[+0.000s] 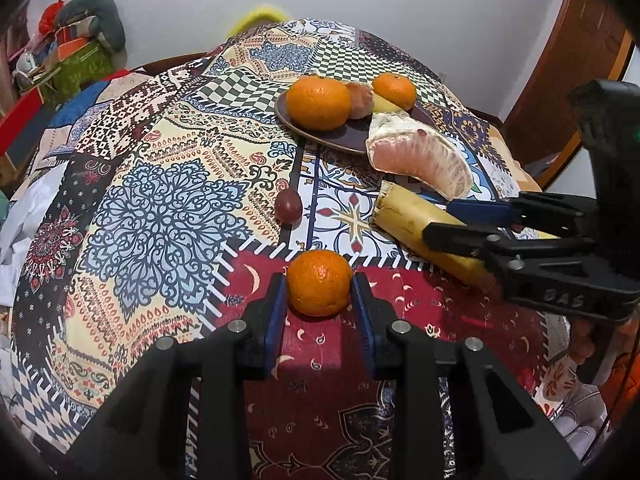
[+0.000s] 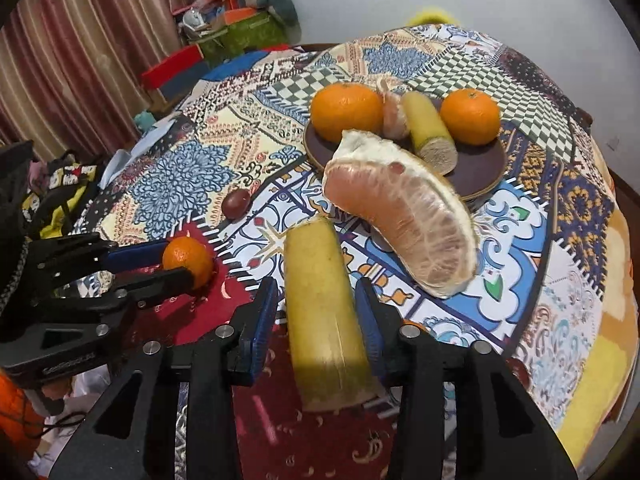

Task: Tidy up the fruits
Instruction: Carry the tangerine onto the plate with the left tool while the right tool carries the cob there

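Pomelo segment [image 2: 404, 216]: soft, tears easily; lies at the plate's [image 2: 484, 168] 6 o'clock edge.
Cane piece [image 2: 324, 312]: stiff, smooth, likely weighty; take mid-length. Between the right gripper's [image 2: 316, 312] spread fingers, gaps showing.
Small mandarin [image 1: 319, 282]: light, round, rolls; squeeze gently. Between the left gripper's [image 1: 319, 294] fingers; contact unclear.

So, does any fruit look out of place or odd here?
Yes. The big peeled pink pomelo segment hangs half off the dark brown plate, resting on the patterned cloth. A small dark red fruit lies alone on the cloth, away from the plate.
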The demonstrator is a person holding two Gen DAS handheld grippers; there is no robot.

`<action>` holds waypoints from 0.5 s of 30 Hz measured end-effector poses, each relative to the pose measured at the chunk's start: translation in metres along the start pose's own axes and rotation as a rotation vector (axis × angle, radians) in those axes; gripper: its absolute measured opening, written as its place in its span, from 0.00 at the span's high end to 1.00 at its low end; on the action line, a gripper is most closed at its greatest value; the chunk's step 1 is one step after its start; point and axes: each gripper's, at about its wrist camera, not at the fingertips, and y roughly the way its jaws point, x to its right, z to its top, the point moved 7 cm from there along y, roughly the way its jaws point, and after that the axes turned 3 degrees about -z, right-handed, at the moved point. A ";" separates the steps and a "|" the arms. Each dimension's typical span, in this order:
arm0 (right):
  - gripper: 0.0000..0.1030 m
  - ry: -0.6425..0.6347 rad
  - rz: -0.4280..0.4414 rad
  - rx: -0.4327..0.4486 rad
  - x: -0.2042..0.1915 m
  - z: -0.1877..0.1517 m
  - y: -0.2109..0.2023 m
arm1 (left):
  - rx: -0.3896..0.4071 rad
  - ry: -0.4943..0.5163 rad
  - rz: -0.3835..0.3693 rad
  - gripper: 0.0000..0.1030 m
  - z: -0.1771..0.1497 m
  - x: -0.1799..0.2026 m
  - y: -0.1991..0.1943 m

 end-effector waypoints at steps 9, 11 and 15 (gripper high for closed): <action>0.62 -0.003 -0.001 -0.018 -0.004 0.001 0.017 | 0.011 -0.019 -0.021 0.68 0.007 -0.004 0.005; 0.62 -0.021 -0.016 -0.019 -0.006 0.000 0.019 | 0.010 -0.017 -0.020 0.68 0.007 -0.004 0.005; 0.64 -0.029 -0.030 -0.014 -0.006 0.002 0.020 | 0.005 -0.017 -0.009 0.69 0.010 -0.004 0.004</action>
